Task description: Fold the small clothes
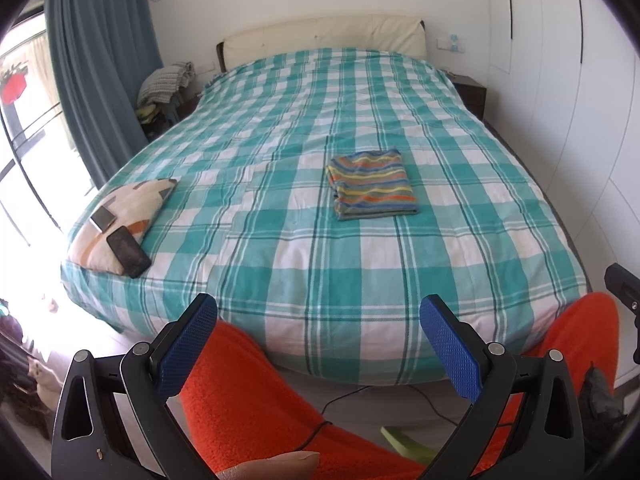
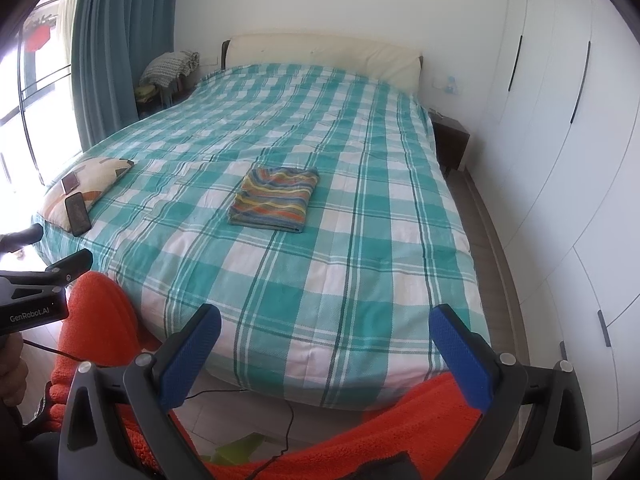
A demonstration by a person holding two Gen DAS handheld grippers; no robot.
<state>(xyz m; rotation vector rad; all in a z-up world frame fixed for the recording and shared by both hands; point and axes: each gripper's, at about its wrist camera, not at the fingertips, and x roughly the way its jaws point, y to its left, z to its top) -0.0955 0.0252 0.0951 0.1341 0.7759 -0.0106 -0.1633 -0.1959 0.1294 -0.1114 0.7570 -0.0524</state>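
A small striped garment in orange, yellow, blue and green lies folded into a neat rectangle on the teal-and-white checked bed cover, near the middle of the bed. My left gripper is open, held back at the foot of the bed, well short of the garment, with nothing between its blue pads. My right gripper is also open and empty, likewise pulled back over the bed's near edge. The left gripper's body shows at the left of the right wrist view.
A patterned cushion with a dark phone and a small card on it lies at the bed's left edge. The person's orange-clad legs are below. White wardrobes line the right; a cable crosses the floor.
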